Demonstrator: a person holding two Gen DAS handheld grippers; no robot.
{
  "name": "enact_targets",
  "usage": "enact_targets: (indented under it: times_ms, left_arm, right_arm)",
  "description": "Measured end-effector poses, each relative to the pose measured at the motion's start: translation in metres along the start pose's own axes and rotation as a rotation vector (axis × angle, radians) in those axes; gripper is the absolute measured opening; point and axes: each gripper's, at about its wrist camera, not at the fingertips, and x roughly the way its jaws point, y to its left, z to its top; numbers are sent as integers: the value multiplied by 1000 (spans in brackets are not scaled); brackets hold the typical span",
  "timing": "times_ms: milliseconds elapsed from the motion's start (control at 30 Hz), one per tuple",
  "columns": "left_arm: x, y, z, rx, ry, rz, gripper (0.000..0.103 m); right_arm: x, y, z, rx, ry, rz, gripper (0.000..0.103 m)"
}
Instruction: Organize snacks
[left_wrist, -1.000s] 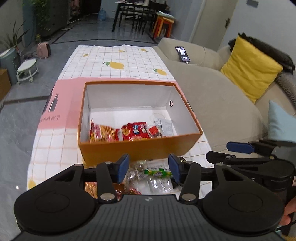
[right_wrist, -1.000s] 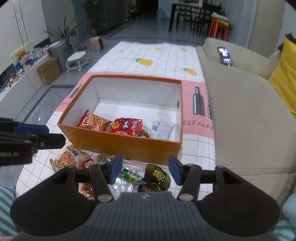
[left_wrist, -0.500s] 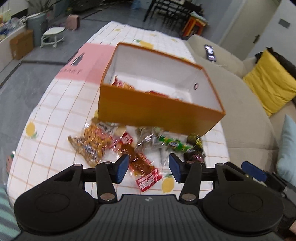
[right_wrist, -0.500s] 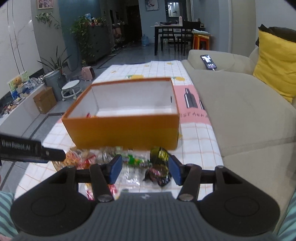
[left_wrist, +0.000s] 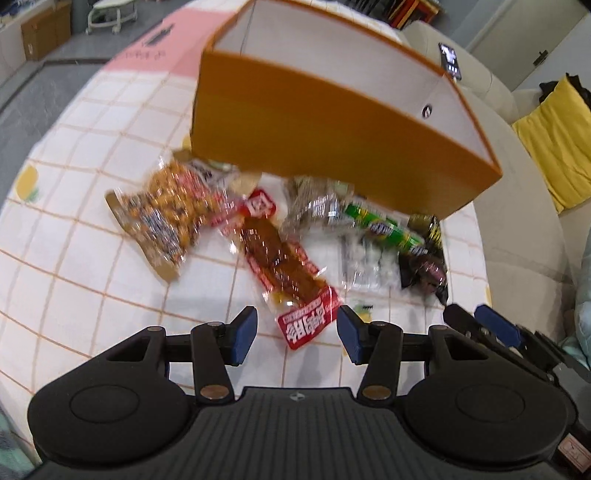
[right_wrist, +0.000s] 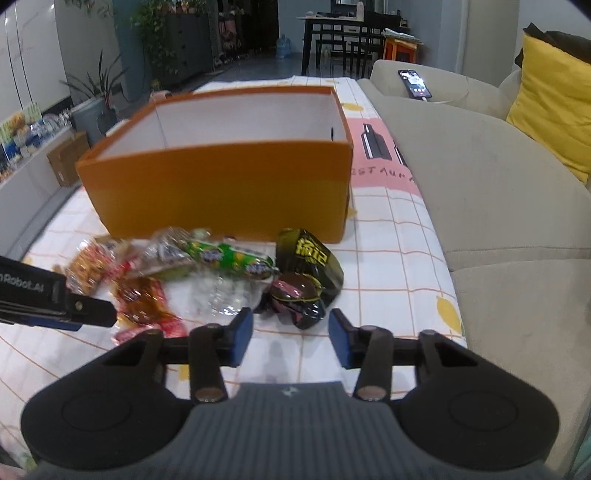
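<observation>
The loose snacks lie on the tablecloth (left_wrist: 74, 258) near its front edge, just before the orange box (right_wrist: 221, 184). The left gripper (left_wrist: 294, 330) hangs with jaws apart and empty over the red sauce packet (left_wrist: 284, 269). The right gripper (right_wrist: 290, 334) has just been narrowing its jaws, nothing between them yet, just short of the black packet (right_wrist: 306, 273). These packets look light, soft and crinkly, likely slippery; pinching a flat sealed end should hold better than the bulging middle.
</observation>
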Motion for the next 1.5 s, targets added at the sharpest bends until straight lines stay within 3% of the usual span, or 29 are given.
enact_targets:
  times_ms: [167,267,367,433,533,633,867,933,1000,1100,1167,1200,1233,1300,1433,1467,1500]
  left_arm:
    - [16,0,-1,-2,43,-3,56]
    - [24,-2,0,3,59,-4,49]
    - [29,-2,0,6,68,1,35]
    - [30,-2,1,9,68,0,19]
    - [28,-1,1,8,66,-8,10]
    - [24,0,2,16,87,33,0]
    - [4,10,1,32,111,77,0]
    - [-1,13,1,21,96,55,0]
    - [-4,14,1,2,69,20,7]
    - [-4,7,-2,24,13,-1,25]
    - [0,2,-5,42,-11,-5,30]
    - [5,1,-6,41,-21,-9,35]
    - [9,0,-7,33,-30,-16,41]
    - [19,0,-8,25,-41,-25,45]
    - [29,0,-7,29,-64,-24,44]
    - [30,-1,-7,31,-57,-44,39]
    - [31,-1,-6,30,-57,-44,28]
  right_arm:
    - [18,1,-1,-36,10,-12,31]
    - [28,3,-1,-55,25,-18,23]
    - [33,3,-1,-70,32,-26,14]
    - [33,4,-2,-82,33,-27,10]
    - [32,7,-3,-107,42,-38,6]
    - [27,10,-4,-130,42,-34,4]
    - [7,21,-11,-169,83,-11,2]
    - [4,23,-14,-157,115,1,1]
    - [3,23,-18,-151,131,1,2]
    - [-1,21,-17,-122,137,25,5]
    - [-7,19,-16,-101,117,40,14]
    - [-10,18,-15,-97,102,43,27]
    - [-11,18,-15,-94,89,44,33]
    - [-10,17,-14,-87,78,40,33]
    - [-5,7,-13,-45,68,28,38]
    - [-4,4,-13,-33,65,27,39]
    - [-2,2,-12,-21,63,24,40]
